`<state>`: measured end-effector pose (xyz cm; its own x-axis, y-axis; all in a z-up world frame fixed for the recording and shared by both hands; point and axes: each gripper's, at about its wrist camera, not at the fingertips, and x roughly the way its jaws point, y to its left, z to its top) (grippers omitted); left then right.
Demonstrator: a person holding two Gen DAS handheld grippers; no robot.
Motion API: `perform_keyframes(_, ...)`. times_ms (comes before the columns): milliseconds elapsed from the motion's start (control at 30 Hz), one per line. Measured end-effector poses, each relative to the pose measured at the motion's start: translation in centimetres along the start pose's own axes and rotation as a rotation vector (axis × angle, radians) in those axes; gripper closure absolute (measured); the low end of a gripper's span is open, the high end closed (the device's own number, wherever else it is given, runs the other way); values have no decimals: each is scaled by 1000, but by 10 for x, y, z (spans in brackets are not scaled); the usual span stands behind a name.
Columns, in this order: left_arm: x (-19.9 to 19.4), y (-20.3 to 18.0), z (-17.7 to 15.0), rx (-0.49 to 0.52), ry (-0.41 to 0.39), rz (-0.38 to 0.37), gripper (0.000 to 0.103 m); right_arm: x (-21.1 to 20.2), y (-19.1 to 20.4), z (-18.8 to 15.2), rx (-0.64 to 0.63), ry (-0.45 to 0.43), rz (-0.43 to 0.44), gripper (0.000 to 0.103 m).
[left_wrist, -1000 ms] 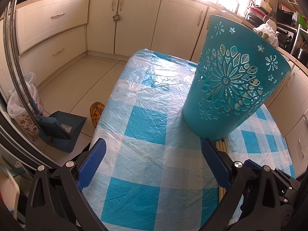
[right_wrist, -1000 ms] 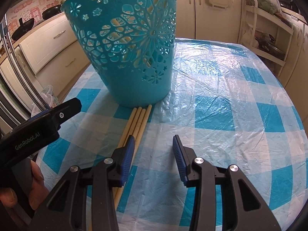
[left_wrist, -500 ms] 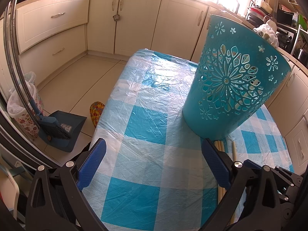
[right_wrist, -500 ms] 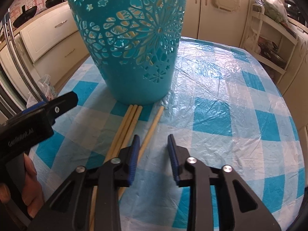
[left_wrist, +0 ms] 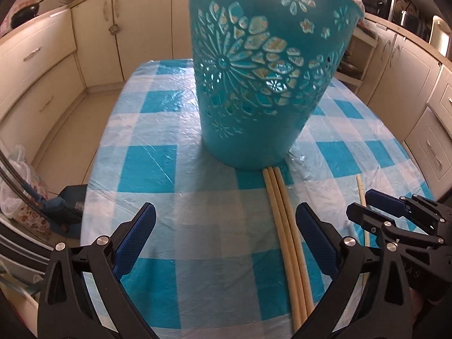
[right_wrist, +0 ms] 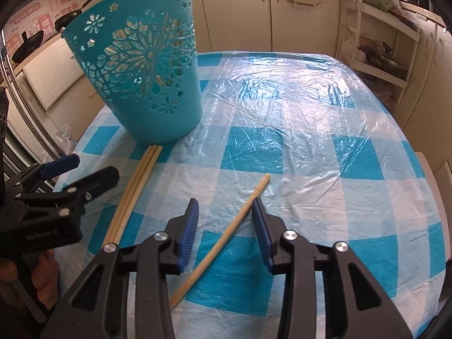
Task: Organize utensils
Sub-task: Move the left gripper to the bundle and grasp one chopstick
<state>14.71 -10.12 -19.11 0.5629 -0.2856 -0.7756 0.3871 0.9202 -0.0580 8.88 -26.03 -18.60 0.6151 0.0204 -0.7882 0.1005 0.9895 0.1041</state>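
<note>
- Step in hand, as I judge it: picking up one stick [right_wrist: 226, 234] to put in the basket [right_wrist: 147, 84].
- Right hand-held gripper [right_wrist: 224, 234] is partly open, straddling the stick on the bench [right_wrist: 325, 155], not yet clamped.
- Left hand-held gripper [left_wrist: 223, 243] is wide open and empty; three sticks [left_wrist: 285, 231] lie side by side, tips at the basket's base.
- Next: close on the stick, lift, tip it over the rim.

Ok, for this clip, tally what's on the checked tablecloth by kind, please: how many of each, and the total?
Wooden chopsticks, bundled side by side at the basket's base: 3
Wooden chopstick lying apart, between the right gripper's open jaws: 1
Teal cut-out basket: 1
Total: 5 things, 4 of them chopsticks. The left gripper is open and holds nothing.
</note>
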Motion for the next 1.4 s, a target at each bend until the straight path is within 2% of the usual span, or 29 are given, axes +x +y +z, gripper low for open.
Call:
perform_keyframes(233, 14, -5, 3, 12, 78, 46, 8, 0, -7, 2, 27, -13, 35, 60)
perform_keyframes(400, 14, -3, 5, 6, 80, 68, 8, -1, -8, 3, 33, -12, 49, 52)
perform_keyframes(800, 19, -4, 9, 2, 106, 132, 8, -2, -10, 1, 55, -16, 58, 50)
perform_keyframes(900, 18, -7, 11, 4, 103, 120, 21, -3, -13, 1, 65, -17, 55, 50)
perform_keyframes(1067, 14, -12, 15, 25, 100, 71, 61, -3, -16, 2, 58, -21, 8, 53)
perform_keyframes(1133, 16, -12, 20, 14, 107, 21, 72, -2, -16, 2, 52, -20, 3, 54)
perform_keyframes(1233, 18, -13, 22, 8, 119, -21, 75, -1, -17, 3, 56, -21, 5, 54)
perform_keyframes(1300, 19, -20, 22, 66, 129, -15, 69, -1, -17, 2, 57, -22, 4, 54)
perform_keyframes(1367, 20, -27, 22, 91, 143, 6, 61, 0, -17, 3, 54, -22, 1, 54)
perform_keyframes(1400, 21, -29, 22, 92, 145, 18, 60, 0, -17, 3, 54, -22, 2, 54)
